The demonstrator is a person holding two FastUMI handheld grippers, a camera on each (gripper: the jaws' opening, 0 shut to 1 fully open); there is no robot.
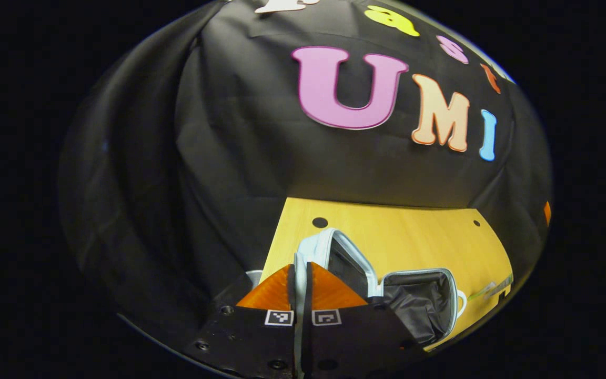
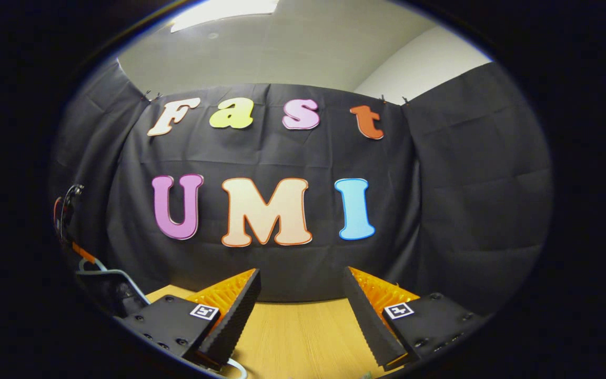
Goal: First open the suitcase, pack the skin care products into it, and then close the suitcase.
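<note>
Left gripper view has the left gripper (image 1: 300,287) clamped on the raised lid edge of the suitcase (image 1: 418,302), propping it open on the table (image 1: 413,237) toward five o'clock; the right gripper (image 2: 300,308) hangs apart, free for products.

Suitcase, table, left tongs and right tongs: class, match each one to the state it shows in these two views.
Things
1. left tongs
2. right tongs
3. suitcase
4. table

States
A. wide apart, holding nothing
B. lying open, dark lining showing
C. closed on the suitcase's pale edge
D. light wood, with round holes in it

Pairs: 1-C, 2-A, 3-B, 4-D
</note>
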